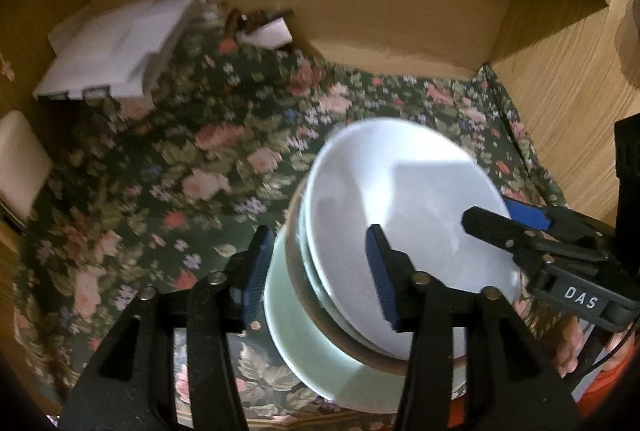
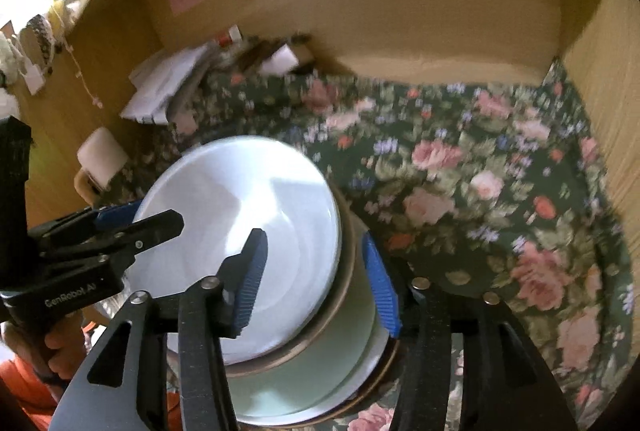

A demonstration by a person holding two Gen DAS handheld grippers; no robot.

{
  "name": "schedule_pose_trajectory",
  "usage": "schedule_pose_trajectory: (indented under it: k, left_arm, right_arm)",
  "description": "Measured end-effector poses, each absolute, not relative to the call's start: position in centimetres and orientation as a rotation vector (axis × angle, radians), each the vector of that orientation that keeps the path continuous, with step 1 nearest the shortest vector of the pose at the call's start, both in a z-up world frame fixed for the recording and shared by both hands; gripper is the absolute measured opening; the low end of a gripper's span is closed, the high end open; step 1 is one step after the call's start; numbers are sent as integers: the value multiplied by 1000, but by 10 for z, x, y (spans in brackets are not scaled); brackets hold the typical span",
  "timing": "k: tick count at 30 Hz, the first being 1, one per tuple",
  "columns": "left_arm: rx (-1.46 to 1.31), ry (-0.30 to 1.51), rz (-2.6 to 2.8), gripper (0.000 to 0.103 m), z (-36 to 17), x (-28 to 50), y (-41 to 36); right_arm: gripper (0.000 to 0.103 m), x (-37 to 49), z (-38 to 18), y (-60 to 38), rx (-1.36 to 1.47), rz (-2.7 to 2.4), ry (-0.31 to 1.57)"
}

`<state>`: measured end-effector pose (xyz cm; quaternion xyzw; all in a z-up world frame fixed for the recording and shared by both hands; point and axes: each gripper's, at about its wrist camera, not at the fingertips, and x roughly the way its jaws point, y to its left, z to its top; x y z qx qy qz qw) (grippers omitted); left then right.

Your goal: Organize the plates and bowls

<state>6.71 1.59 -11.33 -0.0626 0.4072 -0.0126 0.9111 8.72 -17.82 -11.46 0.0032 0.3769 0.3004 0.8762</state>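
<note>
Now the bowl stack (image 1: 360, 271) sits between both grippers' parted jaws.

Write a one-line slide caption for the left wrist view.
Both grippers, left gripper and right gripper, straddle the rim of stacked bowls above a floral cloth.

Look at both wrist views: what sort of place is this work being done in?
Probably a home shelf or cupboard nook, not a lab: wooden walls enclose it, a floral cloth lines the base, and stacked bowls sit on it.
</note>
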Motion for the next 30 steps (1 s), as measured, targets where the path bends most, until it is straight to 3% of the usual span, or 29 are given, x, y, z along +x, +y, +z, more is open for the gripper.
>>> schedule_pose_trajectory:
  k: [5, 9, 11, 13, 16, 18, 20, 23, 30]
  left_arm:
    - [-98, 710, 5, 58, -84, 50, 18]
    - [-79, 579, 5, 68, -55, 30, 13]
    - [-63, 502, 13, 74, -42, 16, 8]
    - [-46, 442, 11, 79, -31, 4, 4]
    - [-34, 369, 20, 80, -19, -13, -1]
    - [-31, 340, 19, 84, -15, -21, -2]
    - [-42, 312, 17, 95, -13, -30, -2]
    - [-43, 277, 19, 99, -10, -41, -4]
    - [-21, 207, 36, 103, -12, -60, -11]
  right_arm:
    - [59, 64, -82, -182, -8, 623, 645]
    - [62, 40, -55, -184, -24, 622, 520]
    - [73, 28, -44, -187, -17, 625, 461]
    - [75, 19, -37, -189, -8, 622, 415]
    - [76, 8, -28, -192, -5, 626, 372]
    - [83, 0, -23, -194, -6, 624, 339]
    - [91, -10, -19, -196, -8, 614, 298]
    - [101, -21, -16, -196, -18, 605, 259]
    - [103, -34, -14, -202, -2, 612, 224]
